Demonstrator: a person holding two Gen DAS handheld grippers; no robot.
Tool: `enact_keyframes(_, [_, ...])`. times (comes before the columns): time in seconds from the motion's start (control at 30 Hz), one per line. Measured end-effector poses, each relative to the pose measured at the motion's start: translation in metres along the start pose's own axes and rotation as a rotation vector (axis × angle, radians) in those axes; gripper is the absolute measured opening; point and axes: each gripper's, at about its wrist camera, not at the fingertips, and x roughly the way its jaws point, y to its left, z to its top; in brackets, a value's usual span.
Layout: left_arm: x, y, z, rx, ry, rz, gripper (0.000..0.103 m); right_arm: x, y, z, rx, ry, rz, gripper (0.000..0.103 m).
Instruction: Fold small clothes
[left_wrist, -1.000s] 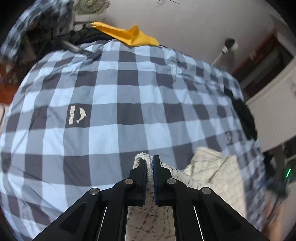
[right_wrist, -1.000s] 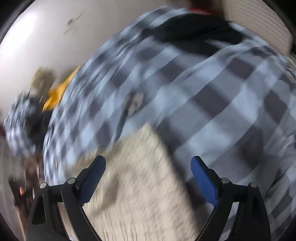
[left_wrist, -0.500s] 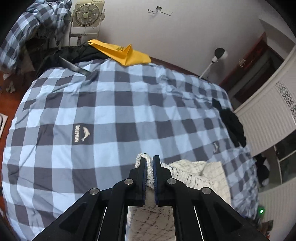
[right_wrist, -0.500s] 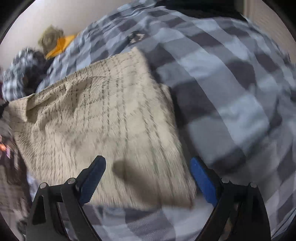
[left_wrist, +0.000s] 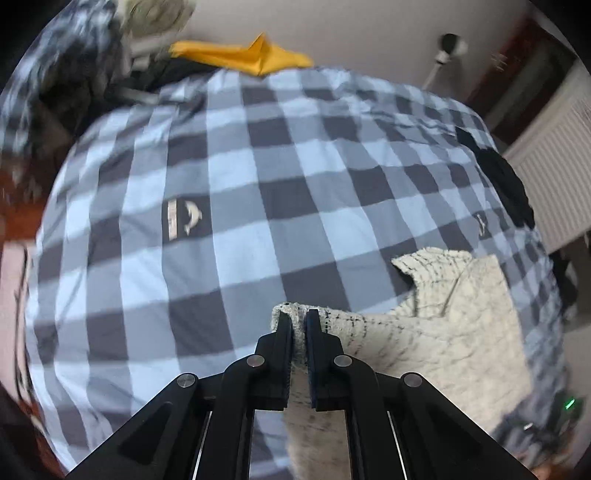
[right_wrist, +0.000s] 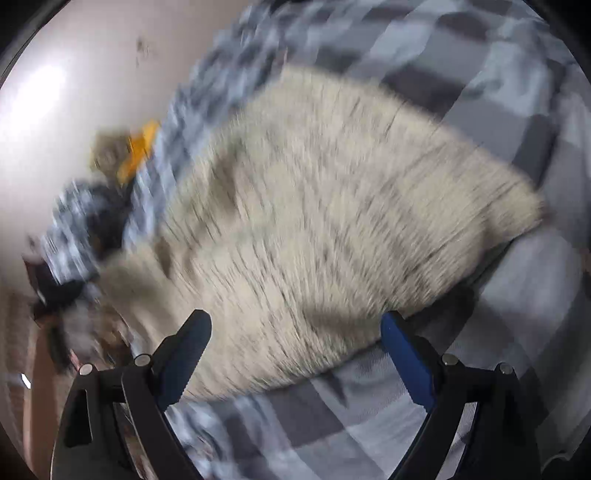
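Observation:
A cream knit garment (left_wrist: 454, 325) with thin dark lines lies on the blue and grey checked bedcover (left_wrist: 258, 177). My left gripper (left_wrist: 298, 317) is shut on an edge of the garment and holds that edge above the bed. In the right wrist view the garment (right_wrist: 332, 221) is blurred and fills the middle. My right gripper (right_wrist: 295, 328) is open and empty, its blue-padded fingers (right_wrist: 404, 347) just above the garment's near edge.
A yellow cloth (left_wrist: 240, 55) and dark clothes (left_wrist: 92, 81) lie at the far end of the bed. A black garment (left_wrist: 506, 184) lies at the bed's right edge. A white wall stands behind, with a panelled cupboard (left_wrist: 554, 147) to the right.
My left gripper has kept its hold and dropped nearer the bed, and the garment spreads out more to its right. My right gripper has swung over the garment and stays open.

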Motion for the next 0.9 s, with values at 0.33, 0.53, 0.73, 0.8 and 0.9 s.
enact_keyframes(0.33, [0.002,-0.012,0.005,0.123,-0.177,0.029,0.103,0.003,0.001,0.003,0.01,-0.008,0.031,0.091])
enact_keyframes(0.53, [-0.02,0.007,0.016,-0.063,-0.237,-0.117,0.103,0.016,0.005,0.016,0.026,-0.005,0.055,0.091])
enact_keyframes(0.73, [-0.047,0.019,-0.046,-0.206,-0.223,-0.293,0.103,-0.038,-0.008,0.028,0.002,-0.146,0.022,0.091])
enact_keyframes(0.8, [-0.051,0.019,-0.082,-0.266,-0.198,-0.33,0.103,-0.059,-0.01,0.03,-0.046,-0.197,-0.017,0.091])
enact_keyframes(0.9, [-0.061,0.005,-0.141,-0.22,-0.164,-0.33,0.103,-0.08,-0.016,0.039,-0.159,-0.203,-0.087,0.091])
